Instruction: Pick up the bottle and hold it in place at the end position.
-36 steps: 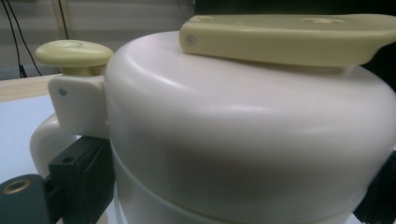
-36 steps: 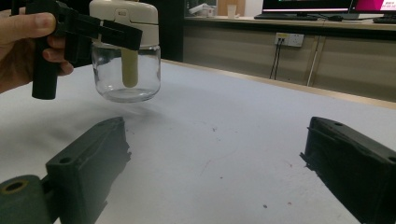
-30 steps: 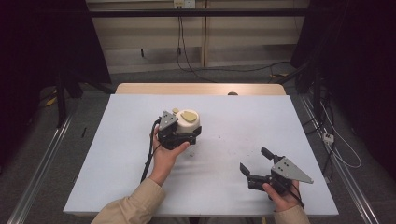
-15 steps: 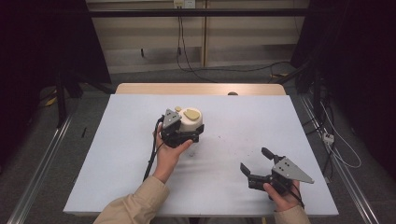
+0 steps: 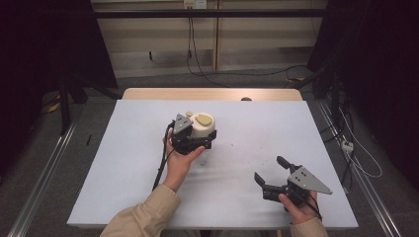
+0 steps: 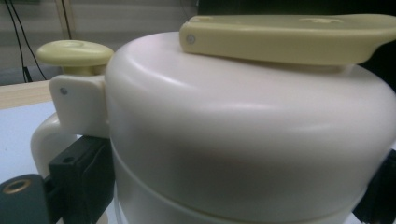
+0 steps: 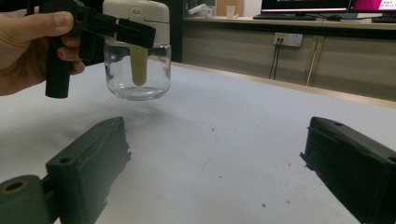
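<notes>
Our left gripper (image 5: 193, 143) clamps the cream plastic top of a clear glass jar with a yellowish lever lid (image 5: 202, 125), held just off the white table (image 5: 123, 163) near its middle. The glass looks fragile and slick, so we grip the stiff plastic collar. Our right gripper (image 5: 269, 174) rests wide open near the table's front right corner.

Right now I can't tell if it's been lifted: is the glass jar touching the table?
Apart. In the right gripper view the glass jar, gripped by the left tongs, hangs above the table, a strip of tabletop and shadow under its base.
</notes>
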`<state>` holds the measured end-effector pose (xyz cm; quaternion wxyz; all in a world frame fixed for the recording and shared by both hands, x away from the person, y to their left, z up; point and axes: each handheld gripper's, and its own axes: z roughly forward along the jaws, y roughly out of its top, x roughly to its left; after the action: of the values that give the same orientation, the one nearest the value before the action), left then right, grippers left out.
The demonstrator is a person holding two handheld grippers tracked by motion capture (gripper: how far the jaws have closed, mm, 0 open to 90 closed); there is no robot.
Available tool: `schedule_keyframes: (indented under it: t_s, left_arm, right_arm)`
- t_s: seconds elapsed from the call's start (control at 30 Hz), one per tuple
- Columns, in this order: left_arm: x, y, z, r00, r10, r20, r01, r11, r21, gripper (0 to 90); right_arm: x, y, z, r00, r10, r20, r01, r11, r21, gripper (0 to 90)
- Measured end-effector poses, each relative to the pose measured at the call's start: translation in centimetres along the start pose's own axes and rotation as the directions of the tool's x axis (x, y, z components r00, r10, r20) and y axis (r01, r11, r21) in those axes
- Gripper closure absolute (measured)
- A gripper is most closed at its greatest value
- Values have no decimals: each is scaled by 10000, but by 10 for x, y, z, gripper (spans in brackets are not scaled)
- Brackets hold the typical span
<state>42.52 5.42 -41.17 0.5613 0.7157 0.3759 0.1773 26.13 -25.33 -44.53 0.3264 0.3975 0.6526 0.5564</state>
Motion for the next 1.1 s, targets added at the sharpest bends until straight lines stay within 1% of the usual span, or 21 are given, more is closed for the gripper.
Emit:
schedule_keyframes:
  t_s: [0.1,0.17,0.33,0.5,0.67,0.87,0.97,1.03,1.1]
  left_arm:
    - [1,0,-1,10000,73,-40,-73,10000,5,64]
    - [2,0,-1,10000,-41,-38,41,10000,-3,64]
    - [3,-1,-1,10000,42,-47,-42,10000,59,64]
    - [3,-1,0,10000,-2,-30,2,10000,35,65]
    - [3,-2,2,10000,62,-59,-62,10000,53,65]
    - [5,-4,6,9998,-81,-156,82,9999,73,65]
    - [4,-4,7,9999,43,-163,-41,9999,109,65]
    - [3,-4,8,9999,-22,-124,23,10000,90,65]
    - [3,-3,9,9999,20,-151,-19,10000,88,65]
  right_arm:
    - [0,0,0,10000,38,12,-38,10000,4,58]
    - [-1,0,-1,10000,32,27,-32,10000,-15,58]
    - [0,0,-1,10000,33,13,-33,10000,-13,58]
    - [-1,0,-1,10000,32,48,-31,10000,-39,58]
    - [-1,0,-1,10000,28,33,-28,10000,-21,57]
    - [-1,0,-1,10000,37,42,-37,10000,-22,57]
    - [-1,0,-1,10000,26,24,-26,10000,-31,57]
    - [0,0,-1,10000,35,17,-35,10000,-20,57]
    - [0,0,-1,10000,36,22,-36,10000,-33,57]
